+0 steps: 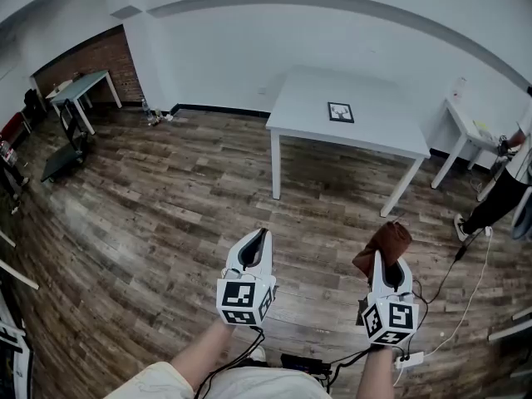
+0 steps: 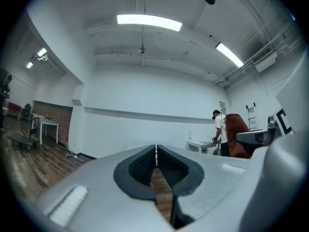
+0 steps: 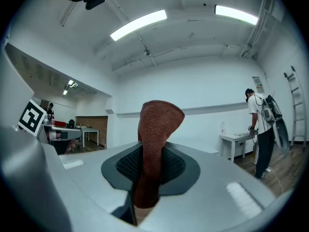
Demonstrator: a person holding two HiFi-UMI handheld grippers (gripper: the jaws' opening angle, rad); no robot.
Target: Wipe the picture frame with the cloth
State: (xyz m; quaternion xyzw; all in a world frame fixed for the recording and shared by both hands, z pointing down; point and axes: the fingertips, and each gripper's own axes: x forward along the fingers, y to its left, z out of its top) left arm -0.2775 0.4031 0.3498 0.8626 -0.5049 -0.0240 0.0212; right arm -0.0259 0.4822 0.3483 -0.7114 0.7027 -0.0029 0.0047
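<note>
Right gripper [image 3: 153, 167] jaws clenched on the brown cloth [image 3: 157, 129]. The cloth is pinched mid-fold, its top bunches up above the jaw tips and a short tail hangs below. Left gripper [image 2: 155, 154] jaws pressed together with nothing between them, only floor showing through the slit.

Head view: both grippers are held low in front of the body, side by side but apart, pointing forward, with forearms roughly parallel and marker cubes facing the camera. Both are over the wood floor [image 1: 150, 214], not yet at the table [image 1: 303, 98].

The picture frame [image 1: 341, 112] lies flat on the white table, near its middle toward the front edge, well ahead of both grippers. It lies between their two lines and a bit closer to the right one. It looks near-square, so I can't call a long axis.

Judgement: wiping not begun, this is the approach stage. The cloth hand is the nearer one and should go forward and slightly left to put the cloth on the frame. The empty left is free to steady the frame. A flat, light frame could slide when wiped.

Another person [image 1: 503, 194] stands at the far right by a small side table, clear of the path.
</note>
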